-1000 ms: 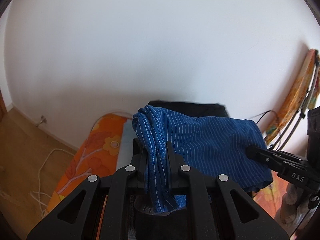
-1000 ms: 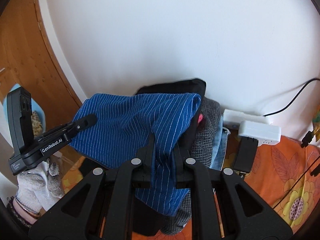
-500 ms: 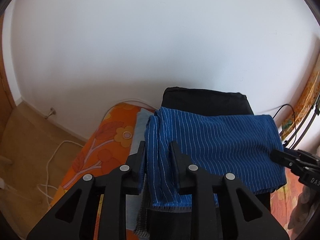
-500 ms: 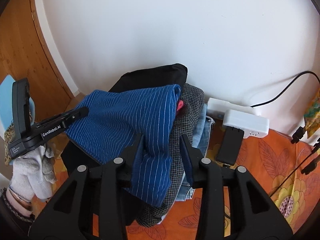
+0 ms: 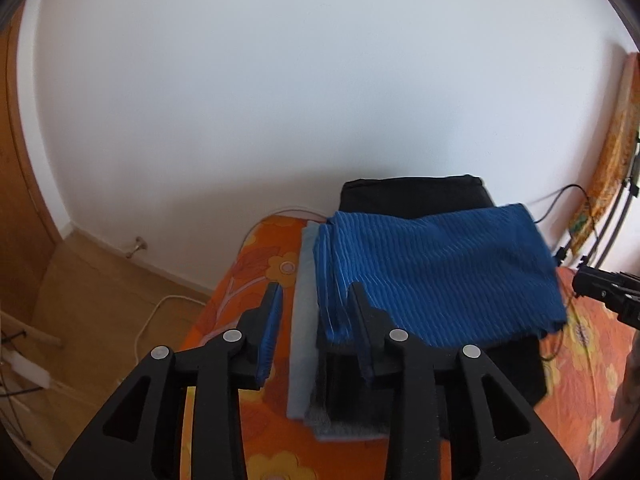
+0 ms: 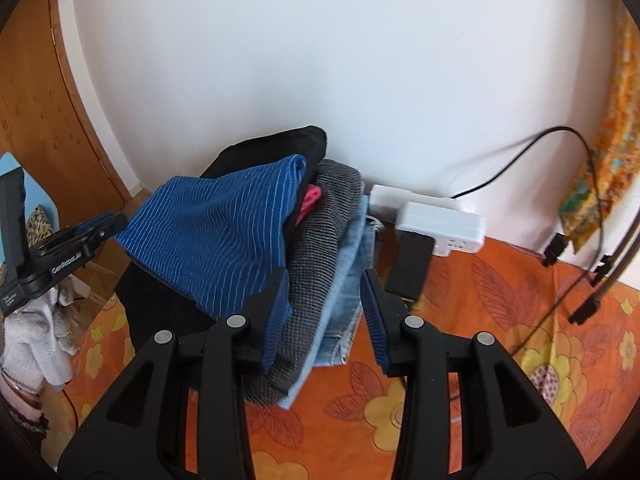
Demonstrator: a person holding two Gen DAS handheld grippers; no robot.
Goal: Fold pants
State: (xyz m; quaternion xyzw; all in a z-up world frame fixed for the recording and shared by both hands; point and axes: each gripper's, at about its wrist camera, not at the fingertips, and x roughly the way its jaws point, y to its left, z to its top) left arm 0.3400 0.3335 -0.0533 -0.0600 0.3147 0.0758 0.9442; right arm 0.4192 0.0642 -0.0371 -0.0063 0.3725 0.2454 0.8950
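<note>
The folded blue pinstriped pants (image 5: pixel 436 268) lie on top of a stack of folded clothes: black (image 5: pixel 412 192), grey (image 6: pixel 324 224) and light denim (image 6: pixel 352 264) garments. The pants also show in the right wrist view (image 6: pixel 216 224). My left gripper (image 5: pixel 316 300) is open at the stack's left edge, its right finger touching the pants' folded edge. My right gripper (image 6: pixel 324 284) is open just before the stack's right side, holding nothing. Each gripper shows in the other's view, the right one (image 5: pixel 600 292) and the left one (image 6: pixel 80 236).
The stack sits on an orange flowered cloth (image 6: pixel 500 320). A white power strip (image 6: pixel 440 228), a black plug block (image 6: pixel 412 264) and black cables (image 6: pixel 576 280) lie to the right by the white wall. Wooden floor with a white cable (image 5: pixel 152 316) lies to the left.
Both grippers opened and let go of the blue pants, which now rest on the stack. Both grippers have drawn back a little.
</note>
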